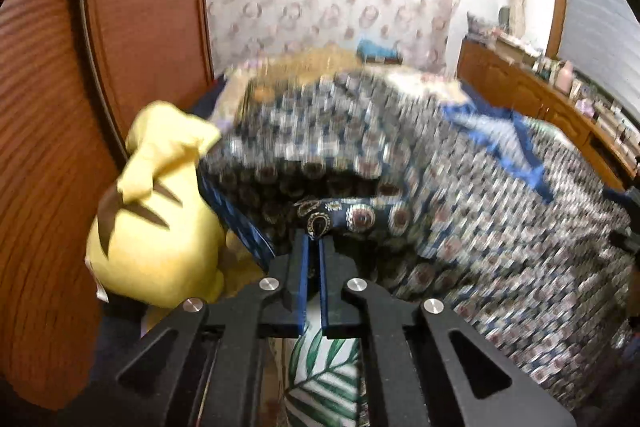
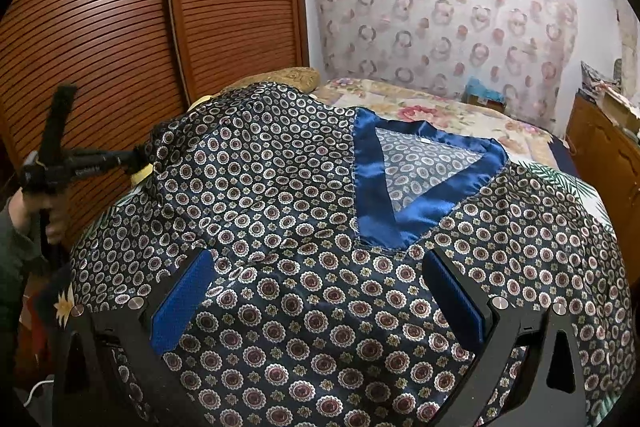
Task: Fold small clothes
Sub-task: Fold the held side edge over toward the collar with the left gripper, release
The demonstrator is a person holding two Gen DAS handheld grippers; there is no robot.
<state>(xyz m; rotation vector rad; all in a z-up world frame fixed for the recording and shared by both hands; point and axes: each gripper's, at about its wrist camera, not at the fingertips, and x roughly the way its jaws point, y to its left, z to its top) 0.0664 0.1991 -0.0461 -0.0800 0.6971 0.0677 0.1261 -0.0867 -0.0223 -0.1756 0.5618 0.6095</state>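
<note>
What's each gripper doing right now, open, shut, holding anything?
Left gripper: shut on an edge of the patterned shirt.
Right gripper: open, jaws wide over the shirt, holding nothing.

A bedroom interior. A reddish-brown louvred wardrobe door (image 2: 120,27) is filling the left side of both views, its slats running horizontally. A pale curtain (image 2: 440,11) printed with pink rings is hanging across the far wall, beneath a white upper wall. A bed with a floral cover (image 2: 432,115) is lying in front of it, a tan pillow (image 2: 298,77) resting by the wardrobe. A wooden cabinet (image 1: 520,91) carrying small clutter is standing along the right wall.
</note>
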